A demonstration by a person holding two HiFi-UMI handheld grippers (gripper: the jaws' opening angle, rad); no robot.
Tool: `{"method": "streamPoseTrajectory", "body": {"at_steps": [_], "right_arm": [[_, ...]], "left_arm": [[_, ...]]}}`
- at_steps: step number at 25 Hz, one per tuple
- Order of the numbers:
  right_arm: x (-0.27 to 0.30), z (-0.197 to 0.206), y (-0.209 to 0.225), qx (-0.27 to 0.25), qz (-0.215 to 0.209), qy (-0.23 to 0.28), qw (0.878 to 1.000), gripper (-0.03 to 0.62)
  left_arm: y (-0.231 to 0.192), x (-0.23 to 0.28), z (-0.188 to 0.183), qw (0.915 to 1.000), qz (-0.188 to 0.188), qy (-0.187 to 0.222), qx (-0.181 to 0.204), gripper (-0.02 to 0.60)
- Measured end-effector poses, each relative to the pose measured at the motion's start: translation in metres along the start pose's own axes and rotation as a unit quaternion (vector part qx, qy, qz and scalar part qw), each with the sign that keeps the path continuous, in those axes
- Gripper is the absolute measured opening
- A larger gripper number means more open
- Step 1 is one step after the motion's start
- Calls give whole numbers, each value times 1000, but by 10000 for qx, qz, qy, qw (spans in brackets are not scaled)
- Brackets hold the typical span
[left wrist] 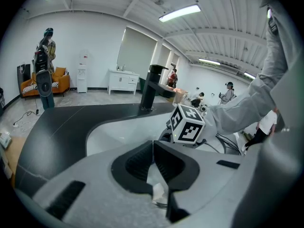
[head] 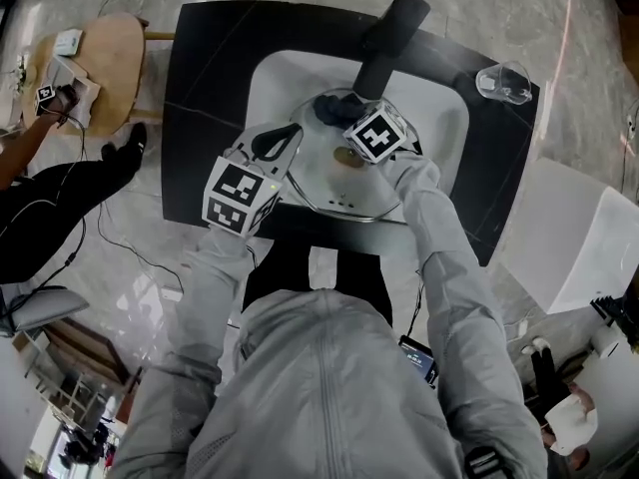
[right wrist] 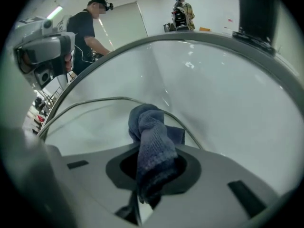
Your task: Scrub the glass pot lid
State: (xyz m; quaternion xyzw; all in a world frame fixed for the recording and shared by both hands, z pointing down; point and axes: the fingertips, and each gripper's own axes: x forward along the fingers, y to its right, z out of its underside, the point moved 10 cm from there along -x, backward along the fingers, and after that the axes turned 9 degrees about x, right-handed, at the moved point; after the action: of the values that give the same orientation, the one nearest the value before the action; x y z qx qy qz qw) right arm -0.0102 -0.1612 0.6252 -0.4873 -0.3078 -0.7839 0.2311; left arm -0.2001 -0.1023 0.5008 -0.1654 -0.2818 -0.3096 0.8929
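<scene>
Our left gripper [head: 285, 140] has its jaws closed on the rim of the glass pot lid [head: 339, 190], which sits in the white sink [head: 439, 118] of the black counter [head: 210, 68]. Our right gripper [head: 344, 118] has its jaws clamped on a dark blue cloth [right wrist: 149, 127] at the lid's far edge.

The round, metal-rimmed glass pot lid [head: 334, 183] with its central knob is sitting in the white sink [head: 439, 118], a bunched dark blue cloth [right wrist: 152, 146] lying at its far edge.

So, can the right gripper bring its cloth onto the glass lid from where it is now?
Probably yes: the right gripper, shut on the blue cloth, is right at the glass lid, with nothing between them.
</scene>
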Motion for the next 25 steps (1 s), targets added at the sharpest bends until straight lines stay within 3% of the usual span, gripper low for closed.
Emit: {"method": "streamPoseTrajectory", "body": {"at_steps": [6, 11, 25], "right_arm": [[4, -11, -26, -272, -180, 144, 9994, 67], [1, -13, -60, -455, -570, 190, 9972, 67], [-38, 19, -100, -710, -1320, -288, 9883, 66]], "left_arm": [[4, 2, 4, 10000, 63, -37, -17, 29], [7, 4, -1, 10000, 84, 26, 19, 29], [15, -4, -11, 9998, 60, 185, 78, 29]]}}
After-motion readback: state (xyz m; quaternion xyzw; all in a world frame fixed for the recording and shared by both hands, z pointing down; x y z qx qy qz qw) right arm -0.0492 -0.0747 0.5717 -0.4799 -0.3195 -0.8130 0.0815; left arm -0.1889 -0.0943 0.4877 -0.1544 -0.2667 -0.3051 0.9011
